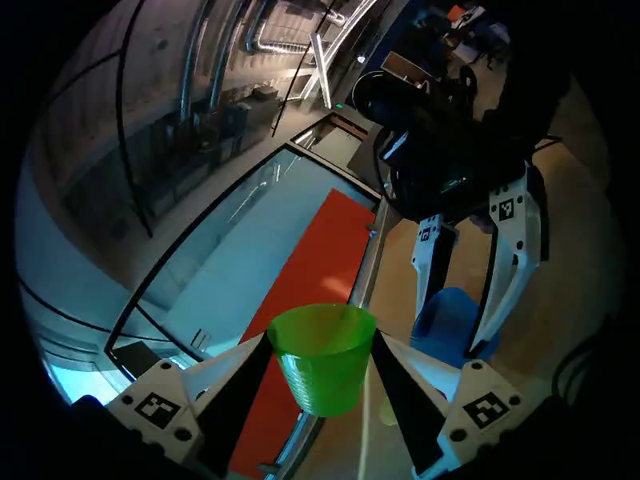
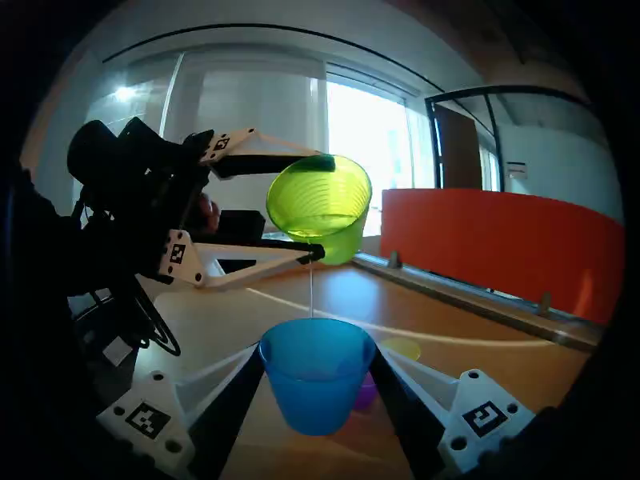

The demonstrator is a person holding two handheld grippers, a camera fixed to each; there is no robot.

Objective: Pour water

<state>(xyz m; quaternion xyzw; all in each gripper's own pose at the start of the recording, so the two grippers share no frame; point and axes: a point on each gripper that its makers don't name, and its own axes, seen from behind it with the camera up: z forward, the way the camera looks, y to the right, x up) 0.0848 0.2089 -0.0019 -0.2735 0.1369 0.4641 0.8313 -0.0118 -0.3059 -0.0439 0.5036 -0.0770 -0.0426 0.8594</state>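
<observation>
Item 1. Left hand-held gripper (image 1: 322, 338): both fingers pressed on the sides of a green cup (image 1: 322, 368), one on each side. In the right gripper view this gripper hangs in the air at the left, above the worktop, with the cup tipped so that its mouth faces the camera.

Item 2. Green cup: translucent plastic, ribbed wall, a little water pooled at its lower side. Held clear of the worktop (image 2: 480, 352), higher than the blue cup.

Item 3. Water (image 2: 310, 280): one thin stream falling from the lower rim of the green cup straight down into the blue cup.

Item 4. Right hand-held gripper (image 2: 317, 352): fingers closed on a blue cup (image 2: 317, 396), gripping it from both sides. In the left gripper view it points downward with the blue cup between its fingertips.

Item 5. Blue cup: upright, mouth open to the stream, directly beneath the green cup. Whether it touches the worktop cannot be told.

Item 6. Worktop: pale wood, with a small yellow item (image 2: 404, 348) and a purple item (image 2: 366, 394) just behind the blue cup.

Item 7. Red panel (image 2: 512, 240): standing along the far edge of the worktop.

Item 8. Window (image 2: 368, 128): bright, behind the green cup.
</observation>
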